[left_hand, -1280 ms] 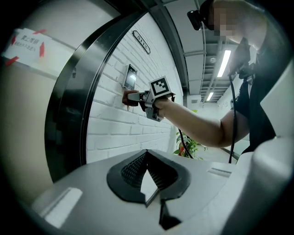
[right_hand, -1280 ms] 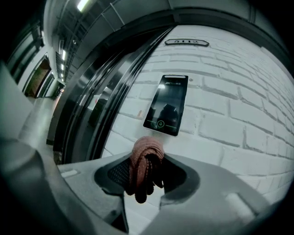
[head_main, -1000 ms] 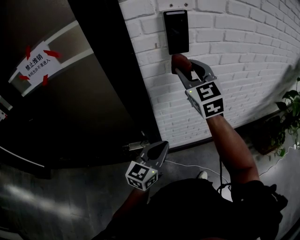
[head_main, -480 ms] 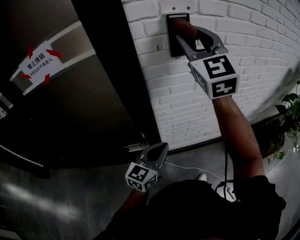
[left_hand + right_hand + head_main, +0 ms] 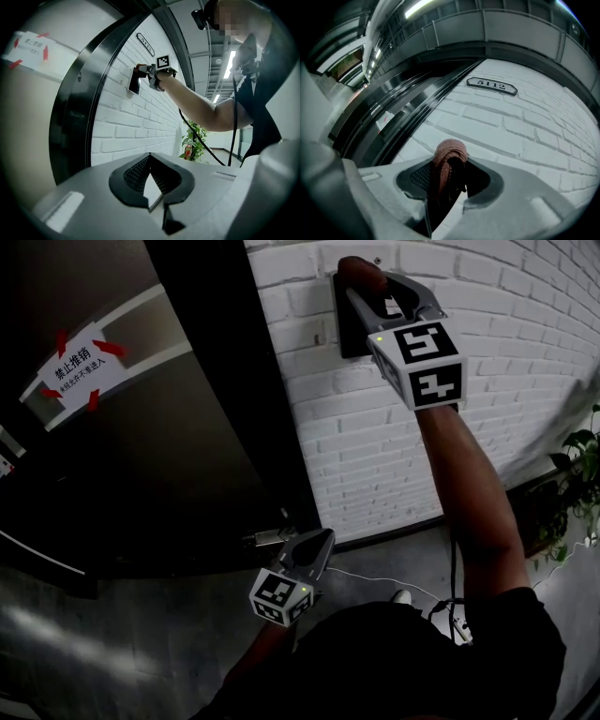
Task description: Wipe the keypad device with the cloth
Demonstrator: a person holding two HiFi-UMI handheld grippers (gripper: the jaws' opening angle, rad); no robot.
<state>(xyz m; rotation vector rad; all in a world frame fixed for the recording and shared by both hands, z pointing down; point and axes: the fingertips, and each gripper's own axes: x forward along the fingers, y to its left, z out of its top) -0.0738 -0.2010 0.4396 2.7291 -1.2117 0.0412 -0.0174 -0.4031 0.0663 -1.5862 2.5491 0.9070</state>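
Observation:
A dark keypad device hangs on the white brick wall. My right gripper is raised against the device's top and is shut on a reddish-brown cloth, which presses on the device and hides its upper part. In the right gripper view the bunched cloth sticks out past the jaws toward the bricks. From the left gripper view, the keypad device and cloth show far off. My left gripper hangs low near the door's foot, shut, with nothing in it.
A dark door stands left of the wall and bears a paper sign with red tape. Its latch is beside the left gripper. A potted plant stands at the right. A white cable lies on the floor. A number plate sits above.
My right gripper has gone up with the cloth from below the keypad device, over its face, to its top. The left gripper has stayed put.

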